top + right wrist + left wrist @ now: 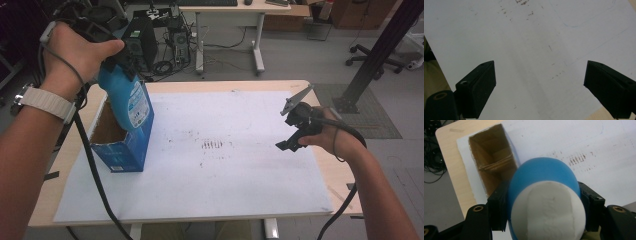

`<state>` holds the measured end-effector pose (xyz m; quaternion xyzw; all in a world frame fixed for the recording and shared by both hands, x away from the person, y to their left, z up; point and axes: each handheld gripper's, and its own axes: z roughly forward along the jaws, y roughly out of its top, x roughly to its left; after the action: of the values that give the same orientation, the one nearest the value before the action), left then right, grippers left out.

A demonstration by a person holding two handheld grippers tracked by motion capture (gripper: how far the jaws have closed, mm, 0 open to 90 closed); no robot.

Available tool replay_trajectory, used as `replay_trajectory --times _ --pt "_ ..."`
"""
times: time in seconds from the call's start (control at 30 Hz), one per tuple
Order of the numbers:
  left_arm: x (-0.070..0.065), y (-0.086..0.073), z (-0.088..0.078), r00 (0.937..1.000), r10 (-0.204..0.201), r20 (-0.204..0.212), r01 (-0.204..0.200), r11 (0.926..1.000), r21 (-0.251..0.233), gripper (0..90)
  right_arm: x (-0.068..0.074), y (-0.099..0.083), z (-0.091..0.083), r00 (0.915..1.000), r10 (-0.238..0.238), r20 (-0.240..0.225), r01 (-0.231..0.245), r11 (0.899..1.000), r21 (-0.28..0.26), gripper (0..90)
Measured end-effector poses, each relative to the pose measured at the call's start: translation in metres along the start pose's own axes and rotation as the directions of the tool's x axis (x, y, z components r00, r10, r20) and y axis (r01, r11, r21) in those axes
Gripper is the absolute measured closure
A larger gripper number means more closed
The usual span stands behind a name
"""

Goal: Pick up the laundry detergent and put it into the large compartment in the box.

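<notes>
Nearest, at the lower left of the high view, the forearm leads up to the left claw (112, 62), clamped on one blue bottle (125, 97). The bottle hangs base-down, its long axis tilted, over one open box (122, 150). At right, the right claw (290, 127) stands open over the white surface (225, 175).
</notes>
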<state>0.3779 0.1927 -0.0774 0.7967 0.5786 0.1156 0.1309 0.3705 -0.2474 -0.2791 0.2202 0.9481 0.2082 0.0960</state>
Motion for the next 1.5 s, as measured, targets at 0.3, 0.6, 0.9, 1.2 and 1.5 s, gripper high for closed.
replay_trajectory --times 0.3,0.6,0.9,1.2,1.5 --pt "0.016 0.001 -0.002 0.9975 -0.065 -0.029 0.065 0.9979 -0.001 37.4 -0.002 -0.001 0.001 1.0000 0.002 -0.003 -0.002 1.000 0.002 10.8" --pt "0.030 0.000 -0.001 0.9922 -0.113 -0.052 0.113 0.9936 -0.008 37.4 -0.004 -0.002 0.002 1.0000 0.007 -0.003 -0.007 1.000 0.003 10.8" --pt "0.041 -0.002 0.007 0.9863 -0.141 -0.085 0.141 0.9899 -0.007 37.4 -0.005 -0.002 0.004 0.9999 0.010 -0.004 -0.010 1.000 0.002 10.7" --pt "0.050 -0.006 0.018 0.9815 -0.162 -0.102 0.162 0.9867 -0.002 37.4 -0.006 -0.001 0.005 0.9999 0.014 -0.006 -0.014 1.000 0.010 10.8" --pt "0.059 -0.011 0.028 0.9782 -0.178 -0.106 0.179 0.9838 0.000 37.4 -0.007 -0.002 0.007 0.9998 0.016 -0.006 -0.016 1.000 0.011 10.7"
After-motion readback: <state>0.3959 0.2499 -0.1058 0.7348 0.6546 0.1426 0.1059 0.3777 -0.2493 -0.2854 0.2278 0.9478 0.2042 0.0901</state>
